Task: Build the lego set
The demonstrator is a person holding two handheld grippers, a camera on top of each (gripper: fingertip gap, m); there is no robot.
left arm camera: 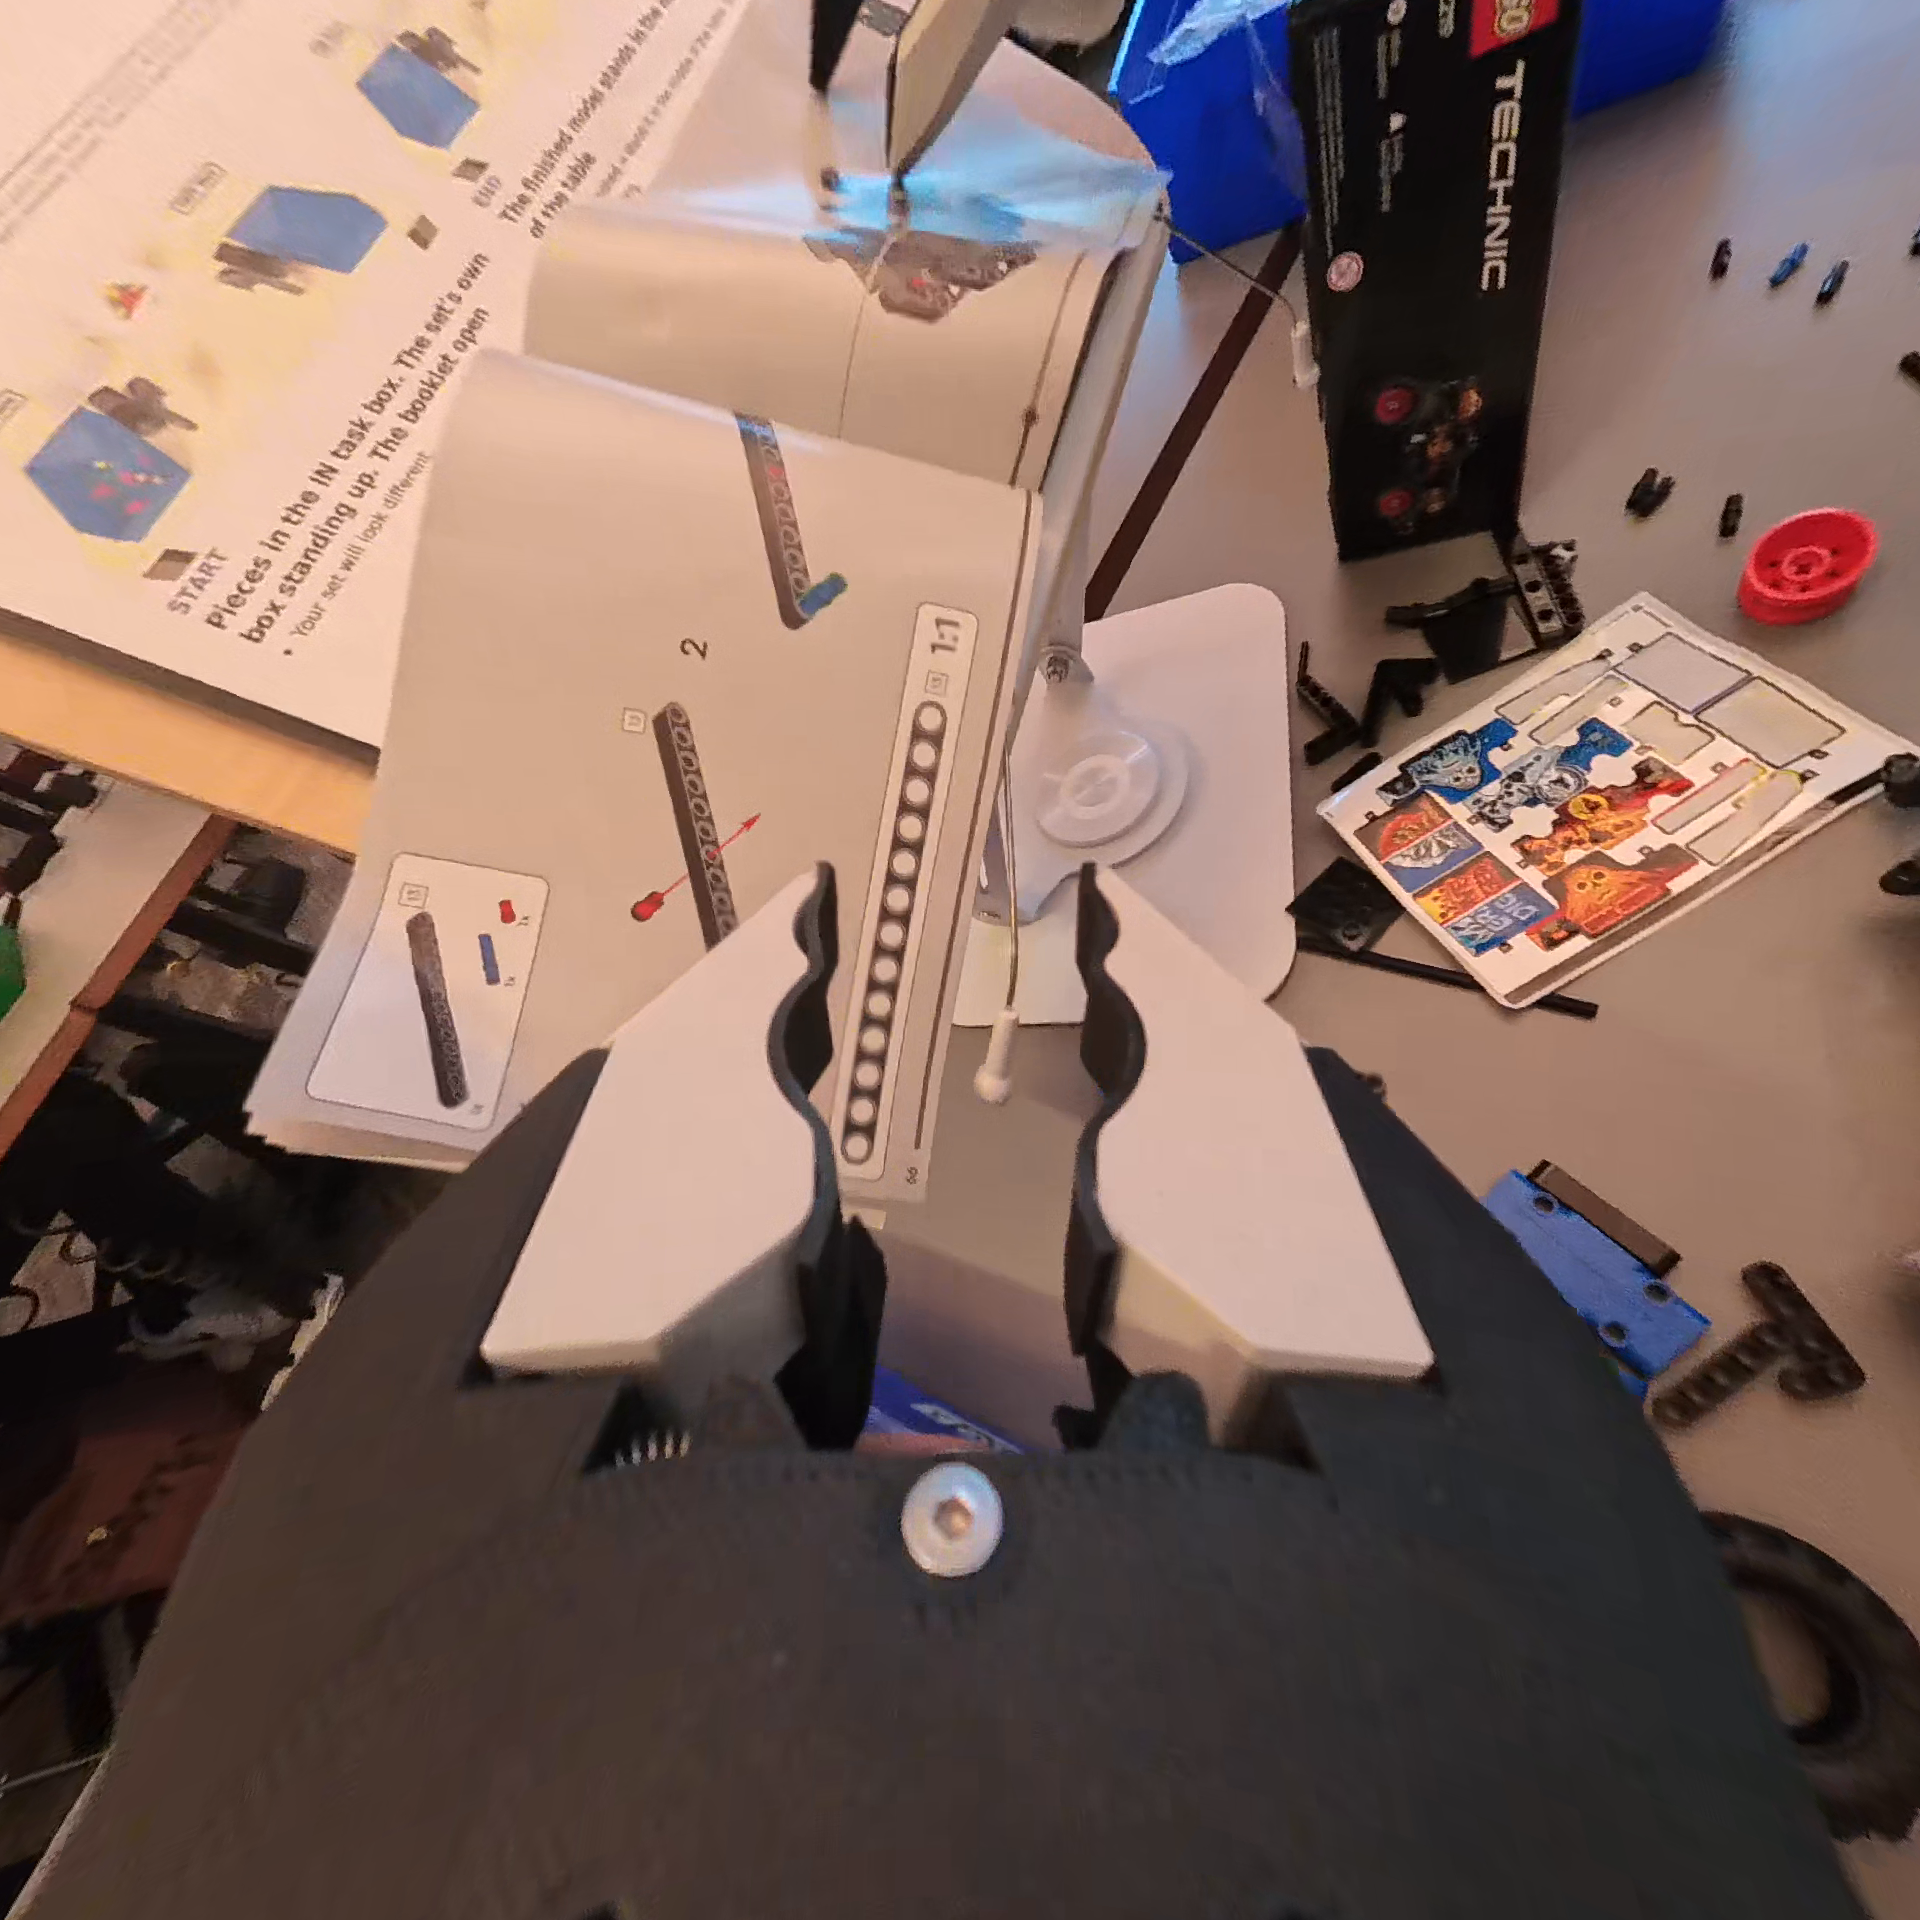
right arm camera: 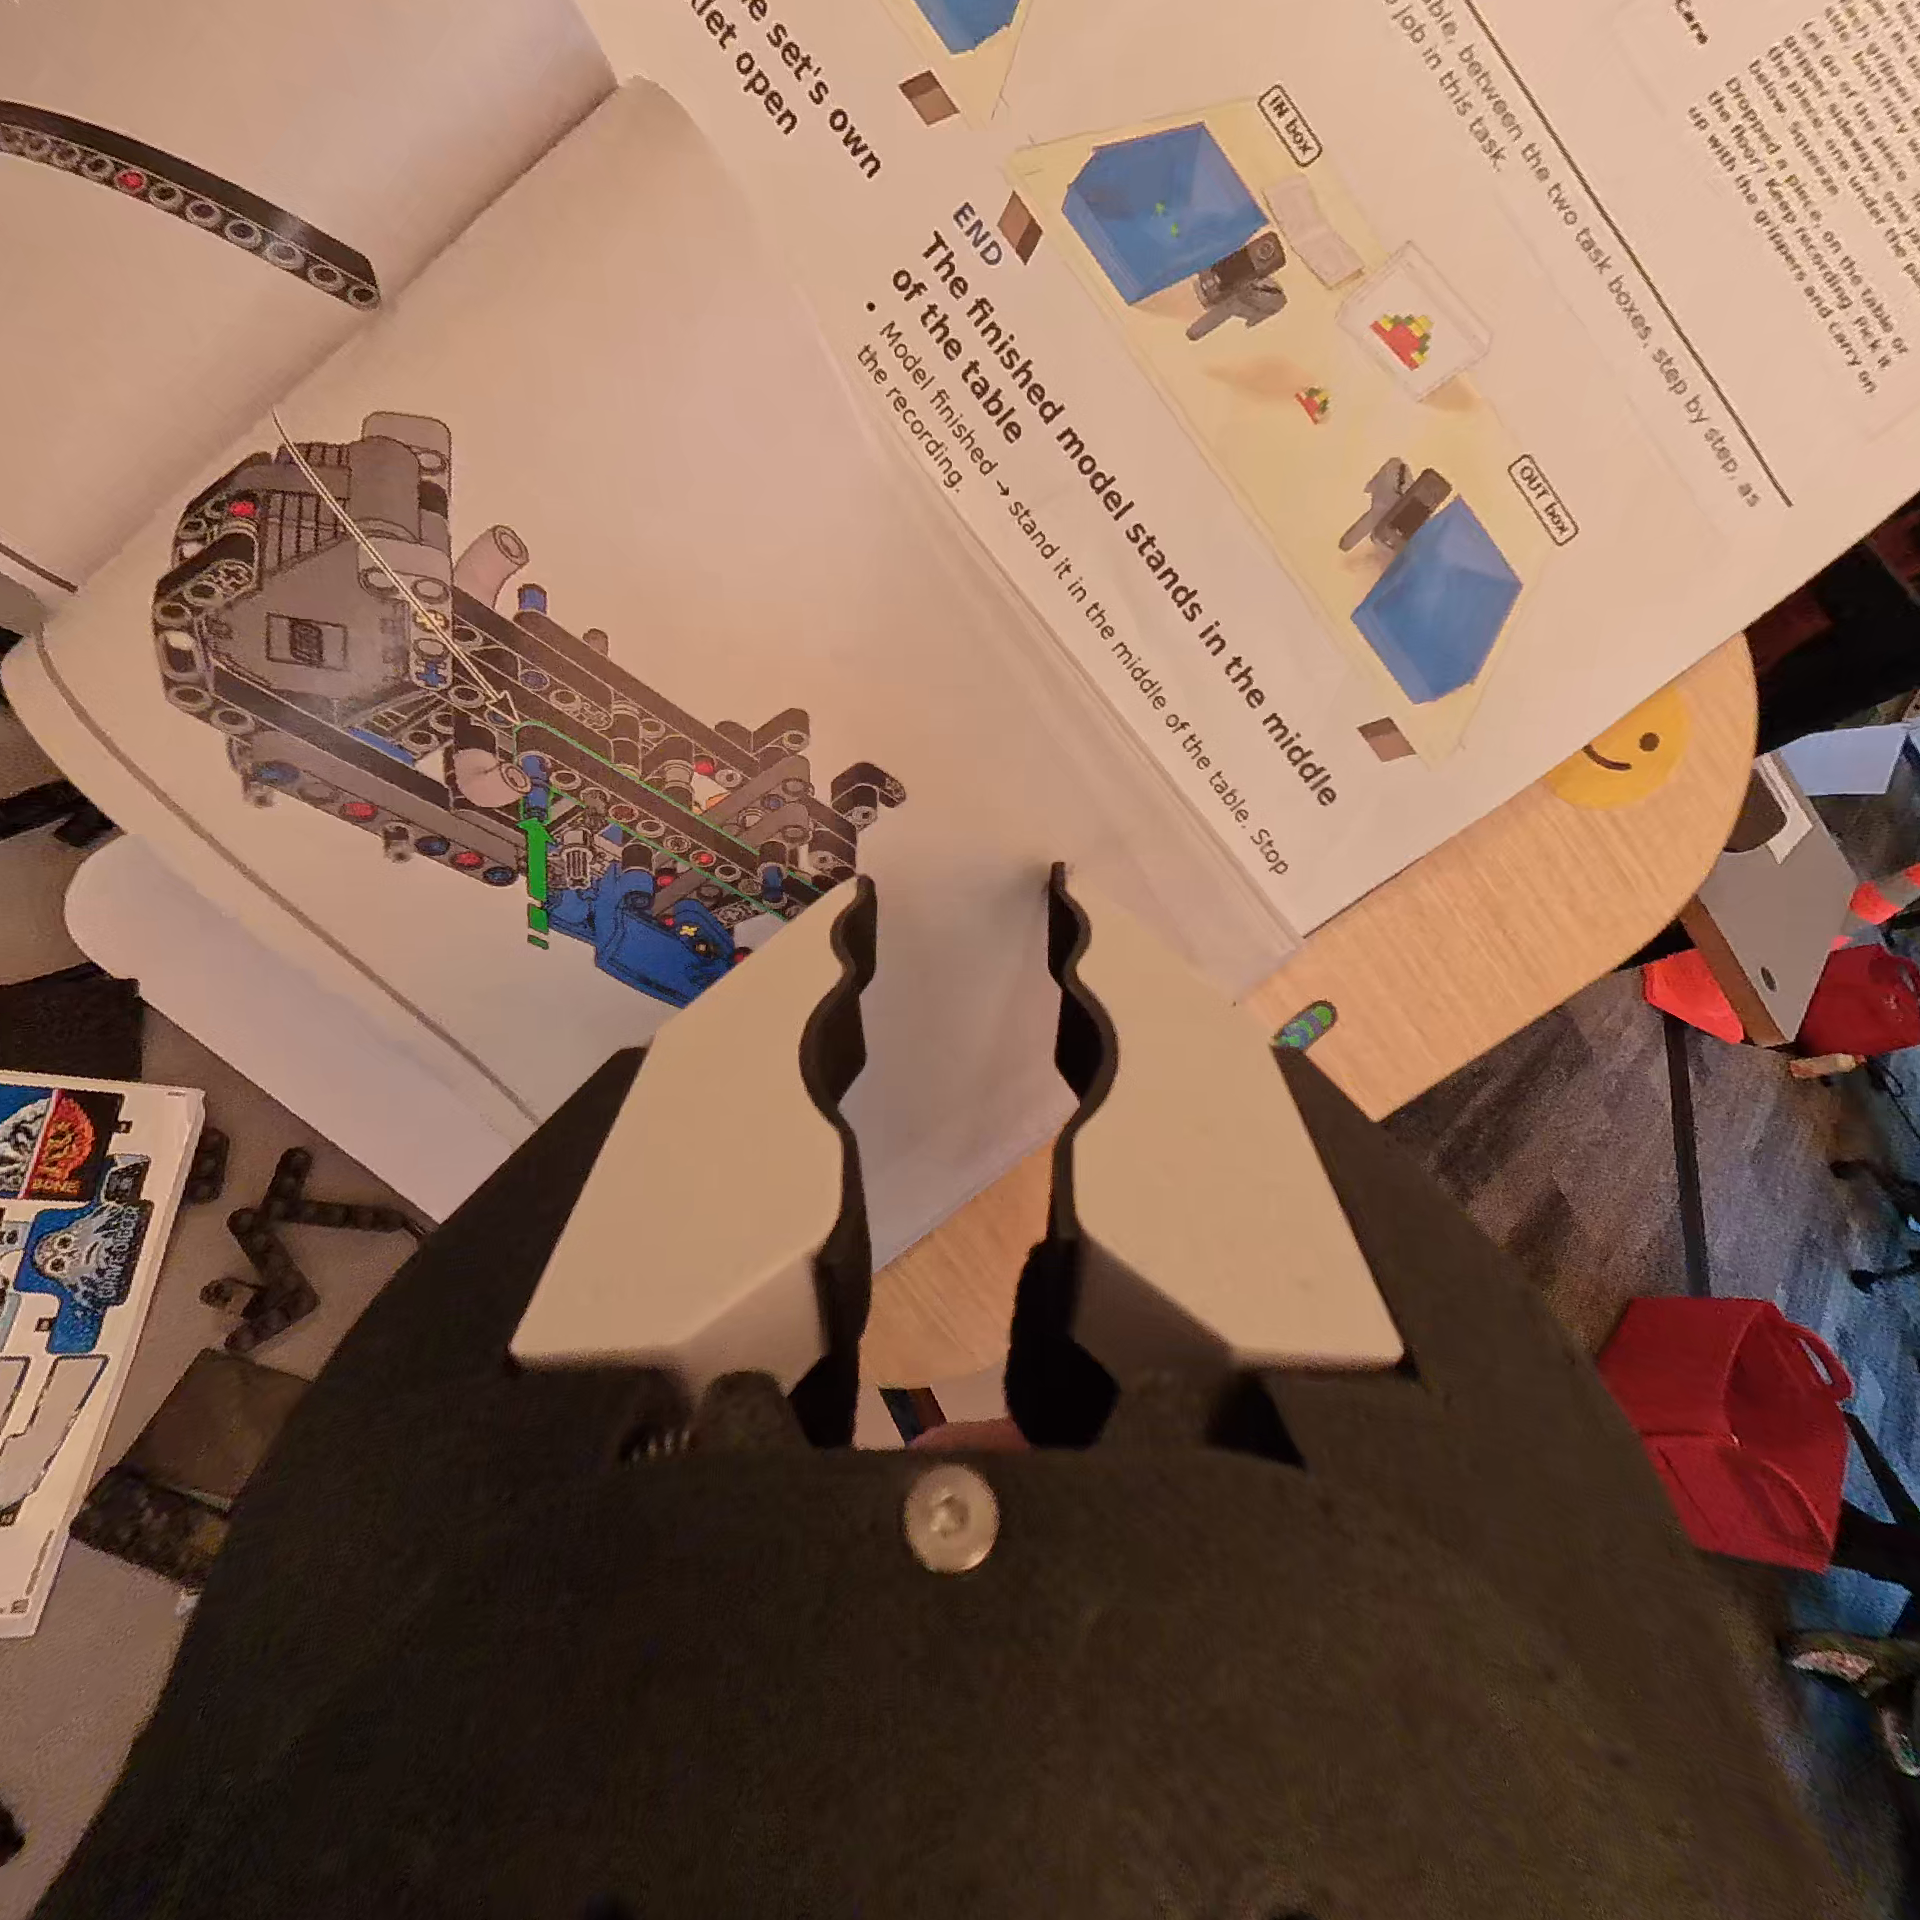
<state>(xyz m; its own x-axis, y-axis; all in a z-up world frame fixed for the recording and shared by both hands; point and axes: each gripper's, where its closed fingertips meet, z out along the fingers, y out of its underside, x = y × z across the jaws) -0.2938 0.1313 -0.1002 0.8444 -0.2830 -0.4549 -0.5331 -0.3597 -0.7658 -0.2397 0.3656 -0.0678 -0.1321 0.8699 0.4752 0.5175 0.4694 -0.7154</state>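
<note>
Left claw point(left arm camera: 956, 894) sits released with nothing between its jaws, and I see it over the open instruction booklet point(left arm camera: 665, 748), with loose black pieces point(left arm camera: 1351, 707), a red wheel point(left arm camera: 1813, 561) and a sticker sheet point(left arm camera: 1600, 800) scattered on the counter point(left arm camera: 1558, 1122). Right claw point(right arm camera: 956, 894) is also released, hanging above the booklet's model page point(right arm camera: 499, 675) beside a printed task sheet point(right arm camera: 1195, 416).

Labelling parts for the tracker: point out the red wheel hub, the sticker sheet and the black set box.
red wheel hub point(left arm camera: 1810, 566), left wrist view, front face.
sticker sheet point(left arm camera: 1600, 800), left wrist view, printed middle.
black set box point(left arm camera: 1439, 312), left wrist view, front panel.
</note>
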